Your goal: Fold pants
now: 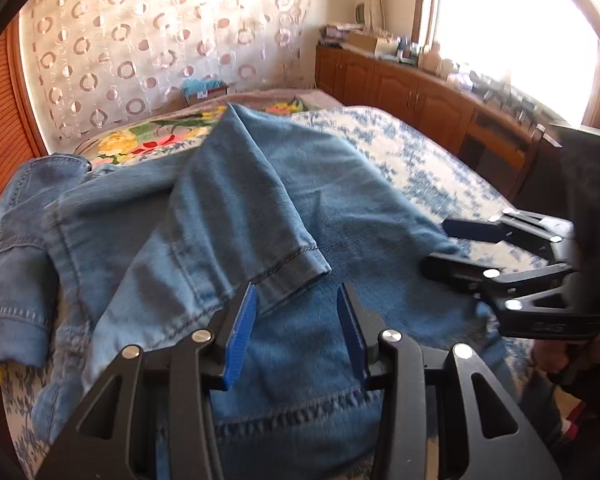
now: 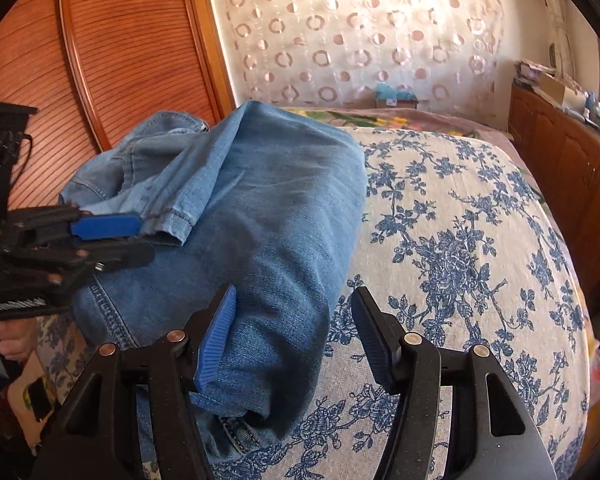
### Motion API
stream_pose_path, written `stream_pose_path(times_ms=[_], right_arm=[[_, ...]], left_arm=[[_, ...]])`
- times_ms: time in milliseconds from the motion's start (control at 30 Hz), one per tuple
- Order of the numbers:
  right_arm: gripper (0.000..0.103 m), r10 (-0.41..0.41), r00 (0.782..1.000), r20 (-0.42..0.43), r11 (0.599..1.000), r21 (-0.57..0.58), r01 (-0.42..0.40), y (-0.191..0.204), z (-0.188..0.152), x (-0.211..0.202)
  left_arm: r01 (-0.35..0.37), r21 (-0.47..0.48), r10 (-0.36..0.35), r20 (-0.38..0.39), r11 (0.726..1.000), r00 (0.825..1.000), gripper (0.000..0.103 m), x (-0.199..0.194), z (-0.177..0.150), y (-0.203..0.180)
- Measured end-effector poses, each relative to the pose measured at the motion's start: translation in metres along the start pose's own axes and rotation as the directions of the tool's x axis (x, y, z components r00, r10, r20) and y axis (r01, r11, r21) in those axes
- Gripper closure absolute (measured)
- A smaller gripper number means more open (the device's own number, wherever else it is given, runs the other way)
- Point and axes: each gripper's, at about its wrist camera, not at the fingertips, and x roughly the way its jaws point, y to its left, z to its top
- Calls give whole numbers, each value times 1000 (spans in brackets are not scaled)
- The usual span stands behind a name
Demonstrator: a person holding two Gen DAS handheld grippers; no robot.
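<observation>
Blue denim pants [image 1: 228, 216] lie folded over on the bed, legs doubled back so a stitched hem [image 1: 292, 268] rests on top near the waistband. They also show in the right wrist view [image 2: 268, 200]. My left gripper [image 1: 296, 300] is open, its blue pads just short of the hem, holding nothing. It shows at the left of the right wrist view [image 2: 140, 236]. My right gripper [image 2: 296, 312] is open over the fold's right edge, empty. It shows in the left wrist view [image 1: 440, 248] at the right.
The bed has a white cover with blue flowers [image 2: 460, 240] and a floral blanket [image 1: 148, 140] farther back. A wooden cabinet [image 1: 420, 96] with clutter runs along the right under a bright window. A wooden headboard panel [image 2: 120, 48] stands at the left.
</observation>
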Motion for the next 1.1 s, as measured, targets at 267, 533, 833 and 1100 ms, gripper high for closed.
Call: stream_pose_path(times_ms=[267, 533, 833, 1100], right_arm=[[42, -7, 1000, 20, 1000, -3, 7, 1, -1, -3], [42, 5, 1000, 10, 1000, 4, -5, 1, -3, 0], [42, -13, 1000, 13, 1000, -9, 13, 5, -3, 2], [42, -22, 1000, 19, 1000, -16, 22, 6, -5, 2]], left_arm=[[-107, 62, 109, -25, 992, 994, 84, 21, 16, -6], [-185, -45, 187, 45, 982, 981, 93, -15, 32, 56], [-284, -112, 291, 58, 952, 955, 93, -23, 45, 121], [-281, -153, 283, -6, 947, 959, 76, -21, 34, 143]])
